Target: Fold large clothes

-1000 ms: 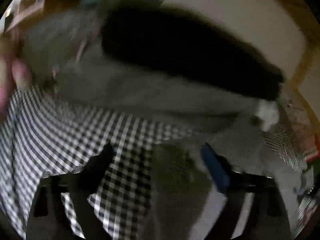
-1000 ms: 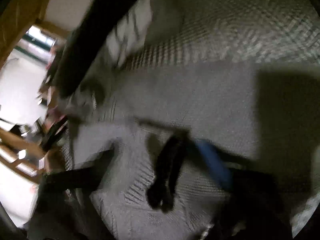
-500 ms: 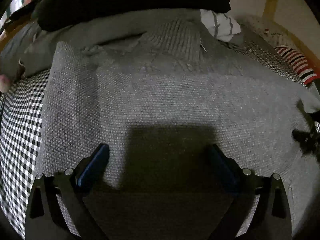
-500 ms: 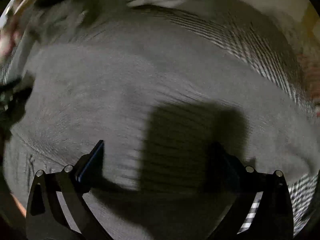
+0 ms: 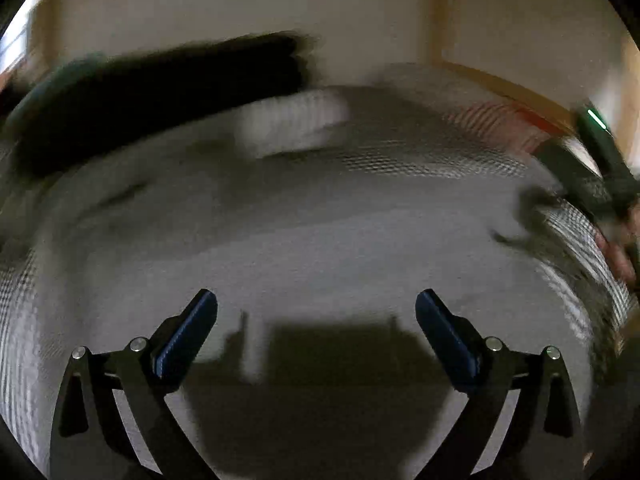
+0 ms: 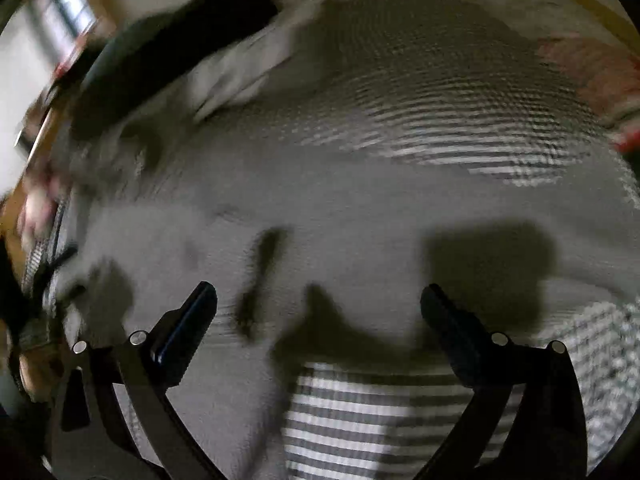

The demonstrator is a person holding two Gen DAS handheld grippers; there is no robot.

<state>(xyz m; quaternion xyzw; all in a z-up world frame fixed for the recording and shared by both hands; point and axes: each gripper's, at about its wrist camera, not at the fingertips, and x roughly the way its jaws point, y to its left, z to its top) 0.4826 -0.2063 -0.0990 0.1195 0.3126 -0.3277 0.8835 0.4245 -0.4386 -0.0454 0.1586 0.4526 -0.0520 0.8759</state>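
Note:
A large grey knitted sweater (image 5: 320,248) lies spread on a black-and-white checked cloth (image 6: 360,408); it also fills the right wrist view (image 6: 340,208). My left gripper (image 5: 316,312) is open and empty just above the sweater's middle. My right gripper (image 6: 318,308) is open and empty over the sweater's lower edge, where the checked cloth shows. The other gripper's black body (image 5: 600,168) appears at the right edge of the left wrist view. Both views are motion-blurred.
A pile of dark clothes (image 5: 160,92) and a white striped garment (image 5: 292,124) lie at the far side. A red striped garment (image 5: 500,120) lies far right. A pale wall with wooden trim (image 5: 480,68) stands behind.
One second ago both grippers held folds of the grey sweater; they let go and are open. Both have since lifted and tilted up, so the wall shows now.

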